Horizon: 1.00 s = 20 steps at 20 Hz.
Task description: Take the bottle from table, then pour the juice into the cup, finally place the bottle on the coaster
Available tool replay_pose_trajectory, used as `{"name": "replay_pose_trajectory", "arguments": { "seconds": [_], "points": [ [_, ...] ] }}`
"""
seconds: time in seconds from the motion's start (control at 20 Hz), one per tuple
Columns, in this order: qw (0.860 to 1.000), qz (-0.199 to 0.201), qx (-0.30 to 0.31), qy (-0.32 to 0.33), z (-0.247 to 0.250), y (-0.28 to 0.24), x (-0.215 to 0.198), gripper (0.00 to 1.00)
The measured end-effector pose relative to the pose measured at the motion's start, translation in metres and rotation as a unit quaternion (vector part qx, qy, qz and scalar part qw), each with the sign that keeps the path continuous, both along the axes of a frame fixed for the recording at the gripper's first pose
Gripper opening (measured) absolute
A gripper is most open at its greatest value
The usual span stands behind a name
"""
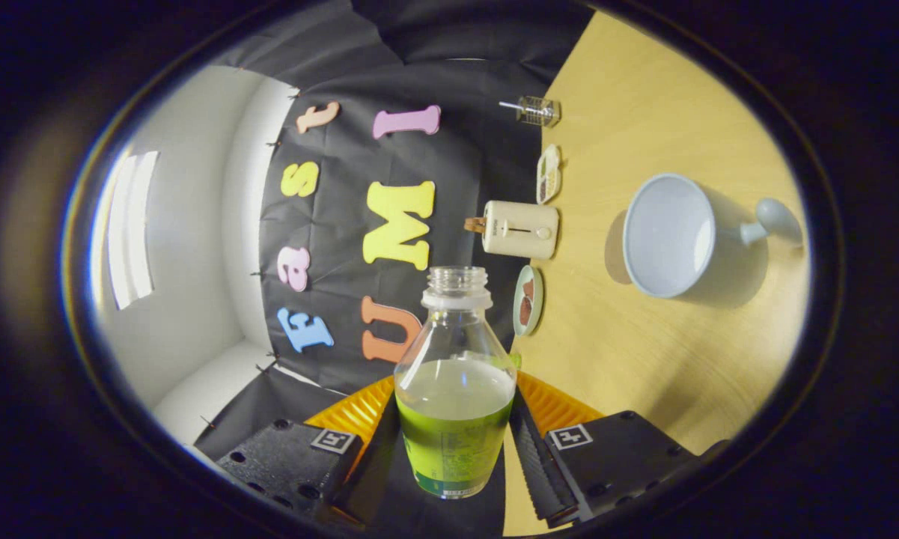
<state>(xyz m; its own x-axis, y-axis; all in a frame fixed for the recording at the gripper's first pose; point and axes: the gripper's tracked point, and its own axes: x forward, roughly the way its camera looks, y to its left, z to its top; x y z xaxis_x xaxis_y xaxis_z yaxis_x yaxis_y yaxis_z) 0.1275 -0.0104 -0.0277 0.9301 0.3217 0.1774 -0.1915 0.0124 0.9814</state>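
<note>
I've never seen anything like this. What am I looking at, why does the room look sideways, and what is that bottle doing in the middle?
This picture comes from a wide-angle camera riding on a handheld gripper, a two-fingered clamp a person carries. It looks forward along the two fingers, which sit at the bottom. They are pressed on either side of an open, capless bottle partly filled with green juice. The room looks sideways because the gripper is rolled over, so the wooden table runs up one side. On it sit a pale cup with a handle, its mouth facing the camera, a cream toaster, two small dishes of food and a small clear container. The tilt suggests pouring into the cup is near, though no juice is flowing yet.
</note>
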Motion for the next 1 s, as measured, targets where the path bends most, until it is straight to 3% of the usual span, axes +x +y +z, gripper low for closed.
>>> {"name": "replay_pose_trajectory", "arguments": {
  "seconds": [0.2,0.5,1.0],
  "points": [
    [0.999,0.006,0.027,0.016,0.004,-0.004,0.0,0.79],
    [0.992,0.023,0.12,0.012,0.014,-0.018,-0.007,0.79],
    [0.986,0.026,0.166,0.007,0.029,-0.031,-0.013,0.79]
  ]
}}
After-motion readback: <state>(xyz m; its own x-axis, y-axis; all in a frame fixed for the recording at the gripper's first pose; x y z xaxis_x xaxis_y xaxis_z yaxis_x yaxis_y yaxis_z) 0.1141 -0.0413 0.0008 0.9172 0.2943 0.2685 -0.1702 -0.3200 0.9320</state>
